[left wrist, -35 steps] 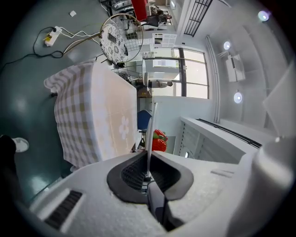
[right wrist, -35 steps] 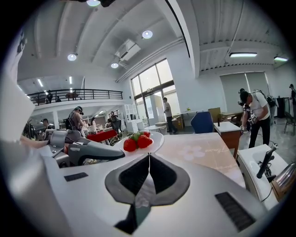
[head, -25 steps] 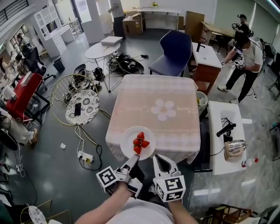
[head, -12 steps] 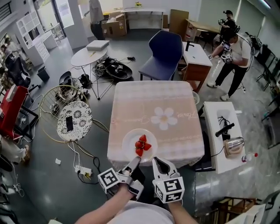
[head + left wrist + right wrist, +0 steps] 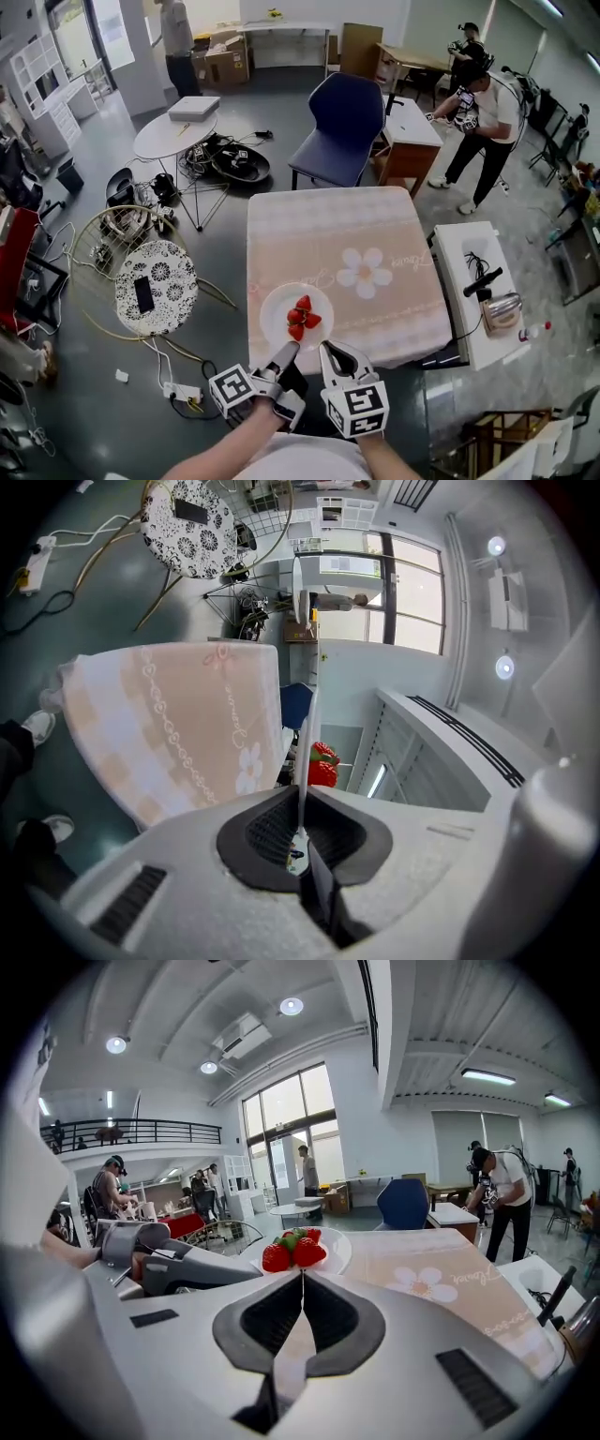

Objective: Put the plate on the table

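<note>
**Strawberry plate pinched by the left claw over the near edge of the surface**

The white plate carries a small pile of strawberries. It sits low in the centre of the head view, over the lower left corner of the pink-clothed surface. Whether it rests on the cloth cannot be told. The left claw pinches its lower rim, and the thin edge runs straight up between the pads in the left gripper view. The right claw, just right of it, is pressed together with nothing in it, its tip near the plate's rim. A white flower print lies right of the plate. A blue chair stands beyond the surface's top edge.
</note>
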{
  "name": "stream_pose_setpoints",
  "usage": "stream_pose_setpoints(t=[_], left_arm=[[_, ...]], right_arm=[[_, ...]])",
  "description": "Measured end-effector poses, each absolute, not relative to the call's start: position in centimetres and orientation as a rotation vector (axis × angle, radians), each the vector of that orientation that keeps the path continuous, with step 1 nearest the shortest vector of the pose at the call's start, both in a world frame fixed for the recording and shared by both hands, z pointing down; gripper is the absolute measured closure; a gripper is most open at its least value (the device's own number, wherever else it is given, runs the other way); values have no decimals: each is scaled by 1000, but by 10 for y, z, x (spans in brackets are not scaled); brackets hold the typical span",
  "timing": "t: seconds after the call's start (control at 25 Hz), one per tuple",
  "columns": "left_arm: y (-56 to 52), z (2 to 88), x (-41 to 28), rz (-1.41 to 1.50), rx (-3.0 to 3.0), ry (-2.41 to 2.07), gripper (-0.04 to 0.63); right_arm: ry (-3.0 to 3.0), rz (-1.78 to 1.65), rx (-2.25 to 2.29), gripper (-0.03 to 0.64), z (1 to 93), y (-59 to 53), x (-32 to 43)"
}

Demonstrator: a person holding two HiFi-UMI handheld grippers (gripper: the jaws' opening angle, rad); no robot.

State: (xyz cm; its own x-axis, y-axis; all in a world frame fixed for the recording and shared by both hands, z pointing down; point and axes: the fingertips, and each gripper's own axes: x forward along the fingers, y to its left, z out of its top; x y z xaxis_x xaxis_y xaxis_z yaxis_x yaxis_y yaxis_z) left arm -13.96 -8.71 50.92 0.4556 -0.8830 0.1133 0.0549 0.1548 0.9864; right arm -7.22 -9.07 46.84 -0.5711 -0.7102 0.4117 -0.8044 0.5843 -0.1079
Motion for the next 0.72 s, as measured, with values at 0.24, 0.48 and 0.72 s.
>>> stream_pose_setpoints(t=[0.24, 0.48, 0.72], left_arm=[[-100, 514, -145, -781, 1243, -810, 575], [-111, 523, -146, -761, 1255, -798, 575], [-126, 533, -143, -742, 1249, -807, 575]], right_arm=[[-2429, 404, 1298, 612, 469, -99, -75], [-2404, 411, 1317, 612, 476, -108, -74], [-2407, 426, 1314, 612, 482, -124, -69]])
